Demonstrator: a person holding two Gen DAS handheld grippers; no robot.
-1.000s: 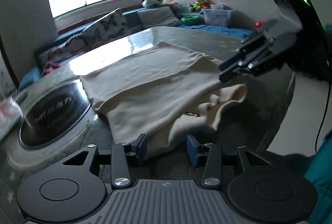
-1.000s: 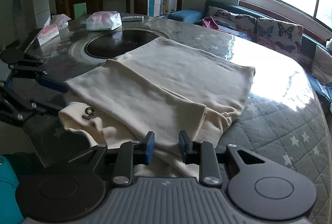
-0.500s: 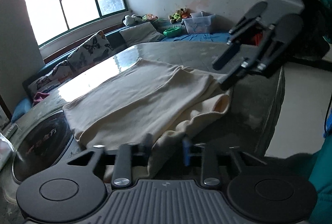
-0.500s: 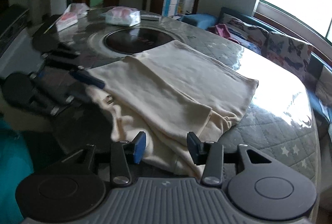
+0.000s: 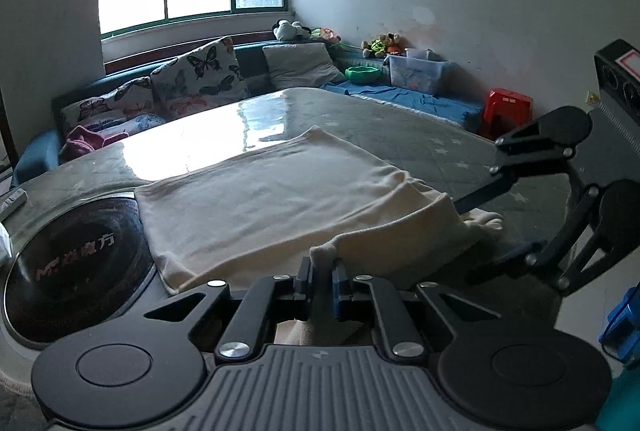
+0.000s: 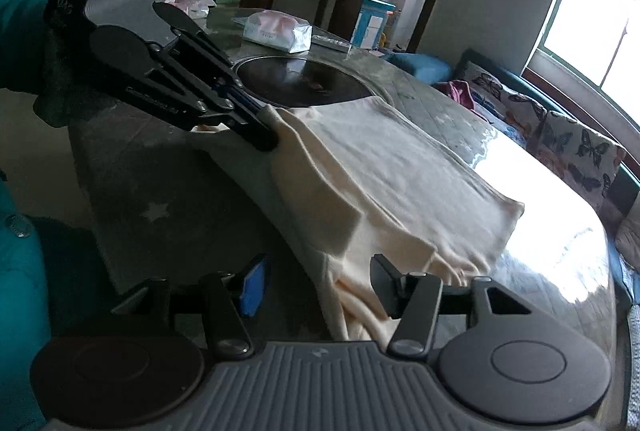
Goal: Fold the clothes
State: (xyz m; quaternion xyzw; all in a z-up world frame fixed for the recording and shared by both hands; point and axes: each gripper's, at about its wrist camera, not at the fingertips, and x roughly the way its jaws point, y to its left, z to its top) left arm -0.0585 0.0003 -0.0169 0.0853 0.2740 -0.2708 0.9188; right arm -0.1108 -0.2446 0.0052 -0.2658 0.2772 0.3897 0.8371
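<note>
A cream garment (image 5: 272,199) lies folded on the round, grey quilted table (image 5: 420,139). In the left wrist view my left gripper (image 5: 322,281) pinches a fold of the garment's near edge, its jaws closing on the cloth. The right wrist view shows that left gripper (image 6: 268,135) holding a corner of the garment (image 6: 392,175) up off the table (image 6: 160,191). My right gripper (image 6: 318,279) has its jaws opening. The hanging near edge of the cloth passes between its fingers without being pressed. From the left wrist view the right gripper (image 5: 468,239) sits at the garment's right corner.
A black round hob (image 5: 68,259) is set in the table's middle, just beyond the garment. Tissue packs (image 6: 280,31) lie on the far side. A sofa with butterfly cushions (image 5: 192,79) lines the window wall. A red stool (image 5: 508,107) stands off the table's edge. A teal sleeve (image 6: 20,39) holds the left gripper.
My left gripper went from open to shut on the garment's near edge and raised it. My right gripper rolled and spread its fingers wider around the cloth.
</note>
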